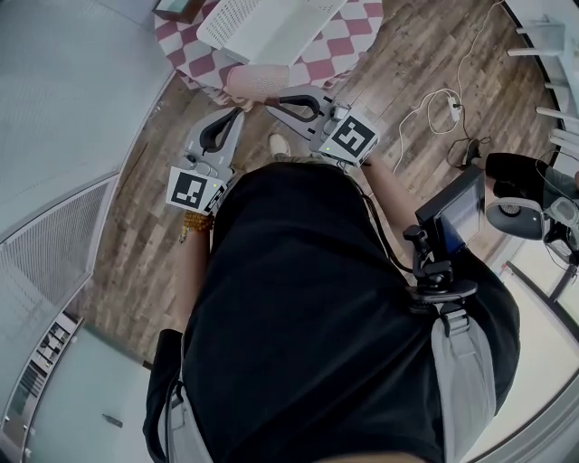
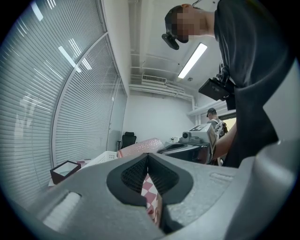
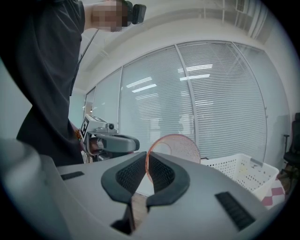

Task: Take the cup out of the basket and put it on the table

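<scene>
**Position of the workpiece.** The cup [image 1: 246, 83] is out of the basket [image 1: 271, 25] and not yet on the table [image 1: 355, 34]. It hangs at the near edge of the table, on its side, with its long axis level. In the head view that axis runs roughly from 3 o'clock to 9 o'clock. Whether the cup is over cloth or over the wooden floor [image 1: 136, 226] cannot be told.

**Tool state.** The right gripper [image 1: 270, 102] points toward 9 o'clock and carries the cup at its tips, nearly in line with the cup's axis. The right gripper view shows the jaws clamped on the thin wall at the cup's rim. The round end of the cup faces that camera, just to the 3 o'clock side of the pads. The left gripper [image 1: 238, 112] sits just beside the cup at 7 o'clock. Its jaws are together and hold nothing; only the checkered cloth [image 1: 185, 50] shows below them.

**Governing relation.** The placing hand is the right one. The move probably depends on tilt more than on travel: the level axis has to come upright, base down, before the cup meets the cloth. A rim pinch gives little hold against twisting, so a slow turn is advisable.

**Surroundings.**
- The basket lies at 1 o'clock from the cup and covers most of the visible cloth.
- Bare cloth shows at 3 o'clock and at 9 o'clock of the basket.
- A dark box [image 2: 65, 169] stands on the cloth at 11 o'clock, well apart from the cup.
- The left gripper is the nearest obstacle to the turn.
</scene>
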A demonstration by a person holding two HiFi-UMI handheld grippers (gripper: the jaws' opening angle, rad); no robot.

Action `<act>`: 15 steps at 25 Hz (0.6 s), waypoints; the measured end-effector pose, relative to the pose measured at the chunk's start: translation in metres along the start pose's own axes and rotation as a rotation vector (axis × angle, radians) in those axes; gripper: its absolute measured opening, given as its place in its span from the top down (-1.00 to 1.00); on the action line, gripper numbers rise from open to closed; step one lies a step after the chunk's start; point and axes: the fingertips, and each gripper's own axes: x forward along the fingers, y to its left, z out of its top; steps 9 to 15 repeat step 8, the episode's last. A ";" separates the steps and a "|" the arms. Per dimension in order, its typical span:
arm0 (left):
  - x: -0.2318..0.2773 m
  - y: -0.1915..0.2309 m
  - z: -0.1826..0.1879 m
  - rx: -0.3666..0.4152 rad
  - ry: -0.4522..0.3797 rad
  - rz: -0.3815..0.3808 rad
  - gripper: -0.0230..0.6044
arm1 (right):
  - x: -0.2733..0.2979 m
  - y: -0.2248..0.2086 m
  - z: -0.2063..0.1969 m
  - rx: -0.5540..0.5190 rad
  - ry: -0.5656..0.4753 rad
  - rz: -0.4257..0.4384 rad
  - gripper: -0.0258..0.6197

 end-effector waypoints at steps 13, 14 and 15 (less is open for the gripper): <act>-0.005 0.004 0.000 -0.014 0.008 0.009 0.91 | 0.008 0.001 0.006 -0.014 0.000 0.016 0.85; -0.005 0.004 0.000 -0.014 0.008 0.009 0.91 | 0.008 0.001 0.006 -0.014 0.000 0.016 0.85; -0.005 0.004 0.000 -0.014 0.008 0.009 0.91 | 0.008 0.001 0.006 -0.014 0.000 0.016 0.85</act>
